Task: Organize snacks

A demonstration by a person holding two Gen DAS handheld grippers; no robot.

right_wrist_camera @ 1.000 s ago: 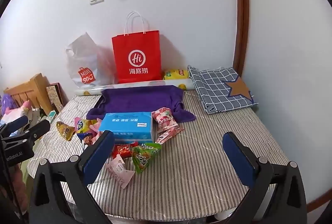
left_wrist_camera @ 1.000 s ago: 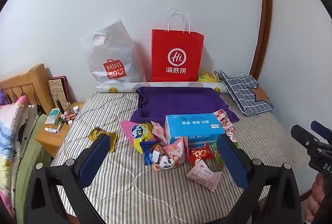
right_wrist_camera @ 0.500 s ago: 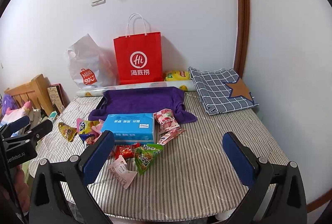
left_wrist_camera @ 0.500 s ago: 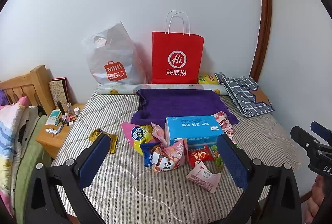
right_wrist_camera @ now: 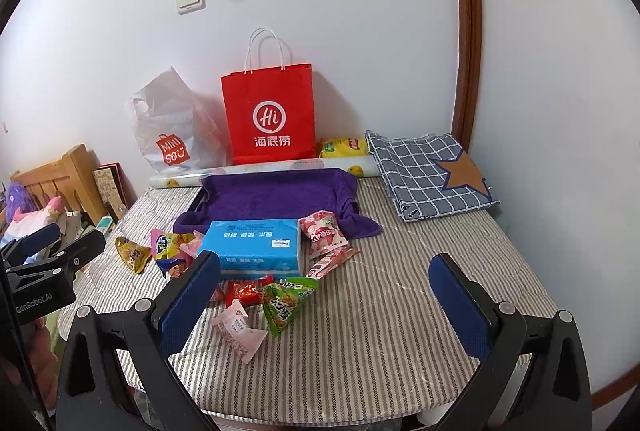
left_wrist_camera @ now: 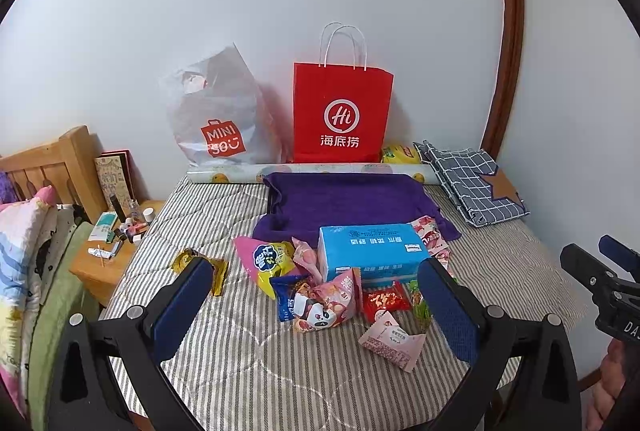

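**Q:** Left wrist view: what is the condition of the tool and where is the work?

**A:** The left gripper (left_wrist_camera: 316, 285) is spread wide and holds nothing. It hangs above the near edge of the striped bed (left_wrist_camera: 240, 371). The snacks lie in a loose heap ahead of it: a yellow packet (left_wrist_camera: 269, 260), a pink panda packet (left_wrist_camera: 326, 305), a small red packet (left_wrist_camera: 386, 301) and a pale pink sachet (left_wrist_camera: 392, 341), all crowded against the front of a blue tissue box (left_wrist_camera: 370, 250). A gold packet (left_wrist_camera: 200, 265) lies apart to the left.

**Q:** Recommended approach?

**A:** Judged from this layout, start with an outlying item such as the pale pink sachet or the gold packet. Pinch across a sealed edge; the packets look soft and air-filled, so a middle grip may slip or crush.

**Q:** Right wrist view?

**A:** The right gripper (right_wrist_camera: 324, 289) is likewise spread and empty, and hangs over bare bedding to the right of the heap. A green packet (right_wrist_camera: 286, 301) lies nearest it. Two pink strawberry packets (right_wrist_camera: 322, 235) sit just beside the box, at the edge of a purple towel (right_wrist_camera: 276, 197).

**Q:** Obstructions?

**A:** The tissue box blocks a straight reach to packets behind it. A red paper bag (right_wrist_camera: 268, 113) and a plastic bag (right_wrist_camera: 172, 129) stand at the wall; which is the destination cannot be told. A checked cloth (right_wrist_camera: 424, 175) lies well apart on the right.
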